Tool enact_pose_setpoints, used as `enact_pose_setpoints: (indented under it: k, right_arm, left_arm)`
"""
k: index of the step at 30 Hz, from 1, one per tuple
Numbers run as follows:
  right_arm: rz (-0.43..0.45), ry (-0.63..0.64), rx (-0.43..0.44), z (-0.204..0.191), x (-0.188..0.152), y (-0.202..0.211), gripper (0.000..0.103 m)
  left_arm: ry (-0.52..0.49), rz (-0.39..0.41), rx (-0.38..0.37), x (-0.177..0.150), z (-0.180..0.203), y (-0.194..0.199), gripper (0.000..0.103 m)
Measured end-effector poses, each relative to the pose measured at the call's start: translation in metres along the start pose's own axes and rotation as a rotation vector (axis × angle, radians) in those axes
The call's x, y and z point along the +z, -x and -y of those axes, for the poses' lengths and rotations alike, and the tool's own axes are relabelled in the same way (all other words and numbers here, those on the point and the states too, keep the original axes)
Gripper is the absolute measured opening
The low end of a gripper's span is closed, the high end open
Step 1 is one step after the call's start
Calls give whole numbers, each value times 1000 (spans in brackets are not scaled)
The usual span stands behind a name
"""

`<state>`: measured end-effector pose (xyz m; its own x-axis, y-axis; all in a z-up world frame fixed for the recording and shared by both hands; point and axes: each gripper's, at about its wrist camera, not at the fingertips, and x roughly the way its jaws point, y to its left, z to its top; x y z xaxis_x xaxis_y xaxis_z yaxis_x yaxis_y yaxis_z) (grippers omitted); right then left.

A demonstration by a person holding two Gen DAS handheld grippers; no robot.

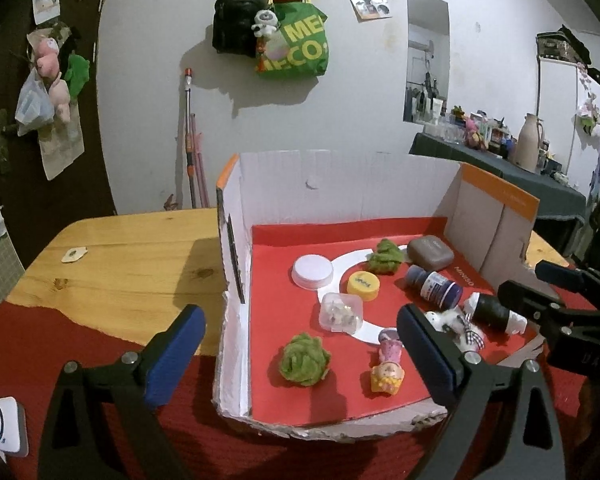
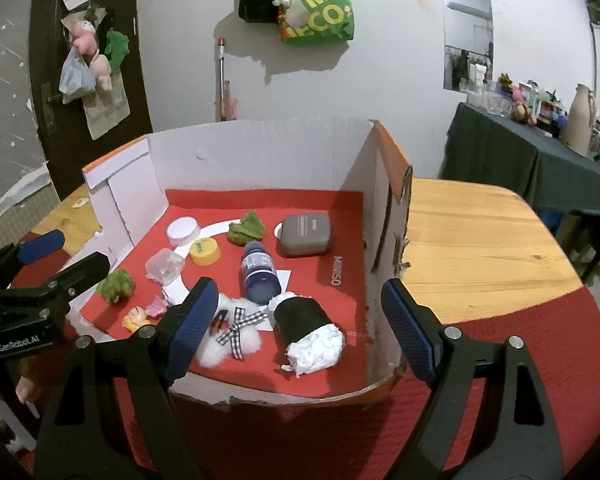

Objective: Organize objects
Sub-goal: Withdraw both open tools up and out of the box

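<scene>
inside the open cardboard box (image 2: 260, 152) on the table, we count two green fuzzy balls (image 1: 305, 361), two lids (image 1: 313, 271) and one blue bottle (image 2: 259, 273) lying on red lining. we hold the left gripper (image 1: 300, 356) and right gripper (image 2: 296, 328) spread wide, both empty.

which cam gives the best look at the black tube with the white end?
Right wrist: the black tube lies close, whole and unobstructed near the box's front edge. In the left wrist view the same tube sits far right, smaller and partly hidden behind the right gripper.

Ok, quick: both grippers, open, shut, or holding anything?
Left gripper: open, holding nothing.
Right gripper: open, holding nothing.
</scene>
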<state>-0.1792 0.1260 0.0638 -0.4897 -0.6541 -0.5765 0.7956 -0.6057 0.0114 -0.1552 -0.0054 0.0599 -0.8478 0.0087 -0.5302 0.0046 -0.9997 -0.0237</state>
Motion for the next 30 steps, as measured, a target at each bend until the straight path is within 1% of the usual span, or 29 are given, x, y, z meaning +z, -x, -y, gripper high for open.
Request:
enact_pose_setpoints:
  k: [17, 30]
  right_arm:
    - [-13, 10, -7, 1, -4, -2, 84]
    - [-14, 8, -4, 1, -4, -1, 84]
  left_arm:
    - [-11, -5, 7, 0, 2, -3, 98]
    - [-7, -12, -3, -1, 3, -7, 98]
